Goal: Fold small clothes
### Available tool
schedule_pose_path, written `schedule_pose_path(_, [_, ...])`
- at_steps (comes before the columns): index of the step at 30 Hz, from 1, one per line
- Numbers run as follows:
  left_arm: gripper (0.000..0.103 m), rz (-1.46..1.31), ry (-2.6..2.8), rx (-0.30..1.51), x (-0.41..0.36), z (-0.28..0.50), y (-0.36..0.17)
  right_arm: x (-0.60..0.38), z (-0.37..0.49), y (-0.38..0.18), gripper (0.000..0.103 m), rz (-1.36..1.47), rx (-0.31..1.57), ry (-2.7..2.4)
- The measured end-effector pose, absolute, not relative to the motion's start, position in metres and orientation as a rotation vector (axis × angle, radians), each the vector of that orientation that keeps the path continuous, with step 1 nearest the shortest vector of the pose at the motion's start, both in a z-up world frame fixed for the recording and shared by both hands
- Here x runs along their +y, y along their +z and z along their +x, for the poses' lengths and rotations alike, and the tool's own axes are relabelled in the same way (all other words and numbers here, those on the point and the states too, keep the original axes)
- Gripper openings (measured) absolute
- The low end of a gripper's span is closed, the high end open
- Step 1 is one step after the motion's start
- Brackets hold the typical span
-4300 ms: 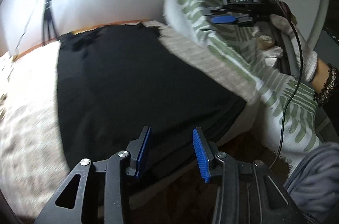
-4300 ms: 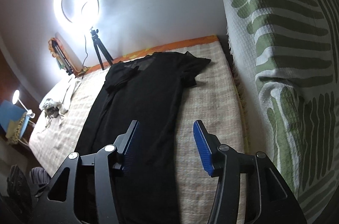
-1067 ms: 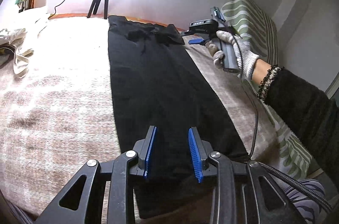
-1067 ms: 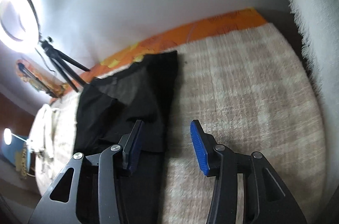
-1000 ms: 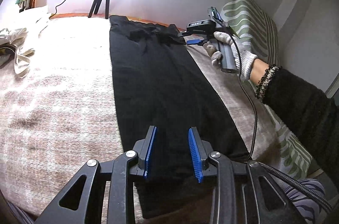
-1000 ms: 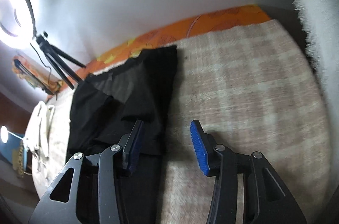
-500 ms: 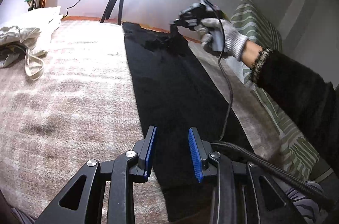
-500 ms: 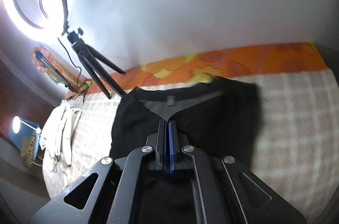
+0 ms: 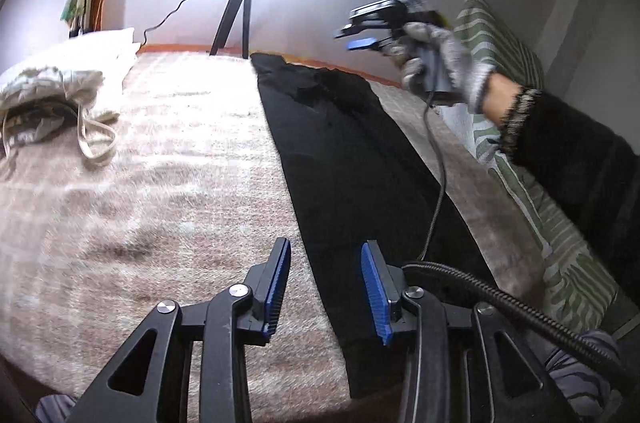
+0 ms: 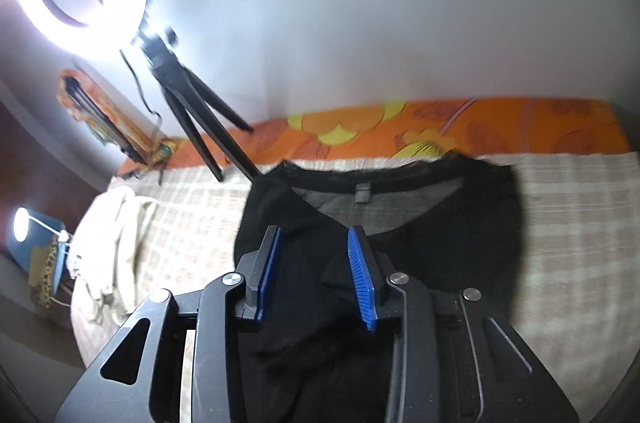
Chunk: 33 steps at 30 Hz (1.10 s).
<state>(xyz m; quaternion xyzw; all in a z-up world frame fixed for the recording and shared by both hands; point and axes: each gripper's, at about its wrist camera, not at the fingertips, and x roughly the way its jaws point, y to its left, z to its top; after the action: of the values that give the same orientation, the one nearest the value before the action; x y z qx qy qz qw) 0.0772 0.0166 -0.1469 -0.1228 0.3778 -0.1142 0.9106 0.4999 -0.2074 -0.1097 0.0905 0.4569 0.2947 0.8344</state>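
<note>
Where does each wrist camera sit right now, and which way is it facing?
Left wrist: on the left gripper at the near end of the bed, looking along the black shirt; shows the gloved right hand holding the right gripper.
Right wrist: on the right gripper, above the shirt's collar, facing the wall.
Both show: shirt, bed, tripod.

Left gripper (image 9: 326, 287) tilts downward, jaws just opening, nothing between them. Right gripper (image 10: 316, 273), held up in a gloved hand (image 9: 440, 63), jaws freshly parted too, gap empty.
</note>
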Motion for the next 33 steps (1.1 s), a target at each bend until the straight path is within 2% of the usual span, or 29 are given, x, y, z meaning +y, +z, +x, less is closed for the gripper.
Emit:
schedule_pose_path(8, [0.045,-0.166,-0.256,0.772,0.015,0.058,-0.127,-0.295,0.407,-0.042,0.033,0.202,0.876,0.617])
schedule_pose_path(13, [0.046,-0.117,-0.271,0.793,0.014,0.044,-0.125,-0.355,0.325,-0.037,0.033,0.218,0.876,0.605])
schedule_pose_path(18, [0.047,-0.146,-0.296,0.866,0.008,0.031,-0.14,-0.387,0.247,-0.067,0.033,0.244,0.961,0.586])
schedule_pose_path(24, [0.05,-0.285,-0.334,0.99,0.001,0.033,-0.169,-0.384,0.173,-0.138,0.033,0.222,1.132,0.566])
schedule_pose_path(33, [0.049,-0.447,-0.331,1.067,0.004,0.046,-0.193,-0.364,0.157,-0.187,0.033,0.198,1.242,0.59])
